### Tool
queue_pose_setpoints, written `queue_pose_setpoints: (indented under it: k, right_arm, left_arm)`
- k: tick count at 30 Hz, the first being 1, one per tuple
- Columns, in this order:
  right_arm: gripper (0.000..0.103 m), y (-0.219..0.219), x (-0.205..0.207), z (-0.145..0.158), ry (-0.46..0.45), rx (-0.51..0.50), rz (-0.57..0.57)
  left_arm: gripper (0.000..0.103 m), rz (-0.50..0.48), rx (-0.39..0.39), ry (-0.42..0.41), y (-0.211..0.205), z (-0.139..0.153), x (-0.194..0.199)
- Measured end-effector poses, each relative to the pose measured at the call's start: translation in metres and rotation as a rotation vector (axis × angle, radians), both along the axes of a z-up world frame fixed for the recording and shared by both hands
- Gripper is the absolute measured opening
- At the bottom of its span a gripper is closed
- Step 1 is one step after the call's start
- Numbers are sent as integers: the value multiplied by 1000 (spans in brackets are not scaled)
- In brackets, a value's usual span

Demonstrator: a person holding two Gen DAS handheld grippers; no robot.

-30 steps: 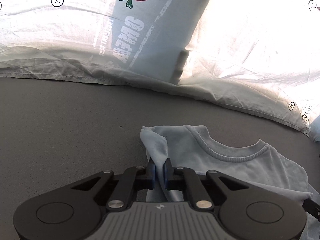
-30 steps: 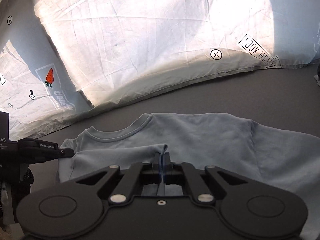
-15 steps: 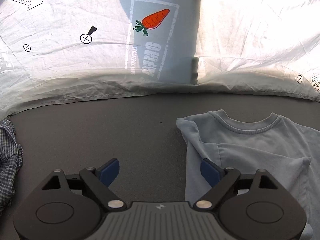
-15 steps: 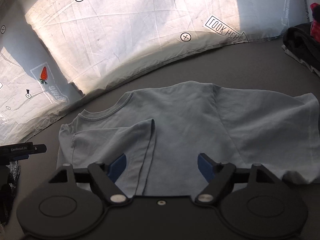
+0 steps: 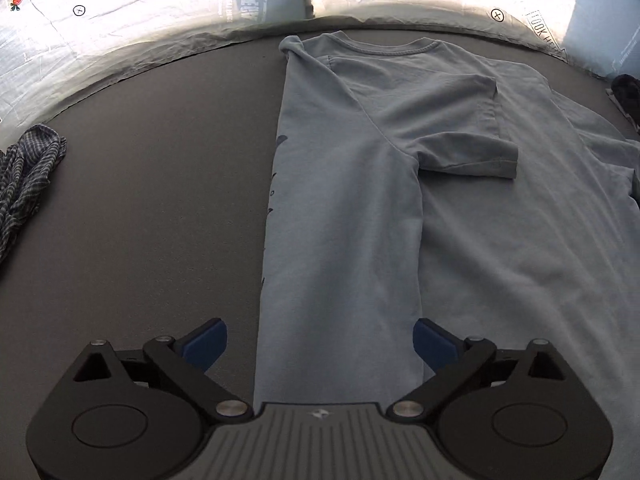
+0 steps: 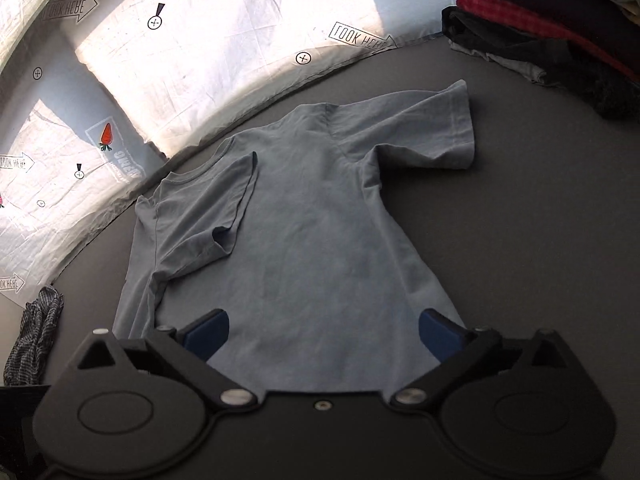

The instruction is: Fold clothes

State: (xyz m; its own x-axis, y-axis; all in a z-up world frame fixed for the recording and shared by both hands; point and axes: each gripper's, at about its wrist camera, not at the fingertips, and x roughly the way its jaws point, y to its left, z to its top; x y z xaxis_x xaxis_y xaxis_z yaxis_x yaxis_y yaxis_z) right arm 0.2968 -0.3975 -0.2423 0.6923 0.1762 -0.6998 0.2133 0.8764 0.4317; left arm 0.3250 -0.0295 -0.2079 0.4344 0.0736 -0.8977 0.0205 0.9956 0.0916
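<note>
Cotton T-shirt point(image 5: 340, 208) lies flat, one sleeve point(image 5: 452, 128) folded inward.

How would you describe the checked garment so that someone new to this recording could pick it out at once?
Start from the dark grey table with the light blue T-shirt spread across its middle. Look past the shirt's folded-in side to the table's far left edge, near the white printed sheet: the checked garment lies there in a crumpled heap. Its fine dark-and-pale check sets it apart from the plain shirt and the folded stack opposite.
</note>
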Motion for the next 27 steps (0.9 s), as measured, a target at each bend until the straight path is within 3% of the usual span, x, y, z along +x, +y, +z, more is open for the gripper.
queue_pose_setpoints:
  k: [6, 9, 14, 22, 25, 27]
  right_arm:
    - [103, -44, -12, 3, -80, 85, -107]
    - [103, -63, -2, 3, -94, 79, -162]
    - [103, -92, 47, -2, -103, 42, -194]
    - [102, -115, 143, -20, -83, -159, -145]
    - [96, -123, 167, -29, -78, -144, -139]
    - [86, -125, 180, -33, -73, -128, -131]
  left_arm:
    - [100, 13, -21, -10, -24, 1, -3]
    - [100, -10, -36, -22, -37, 4, 6]
    - [101, -51, -13, -47, -53, 8, 35]
    - [101, -17, 27, 17, -63, -17, 114]
    - [102, 17, 50, 73, -65, -32, 145]
    - [103, 42, 8, 76, -62, -35, 161]
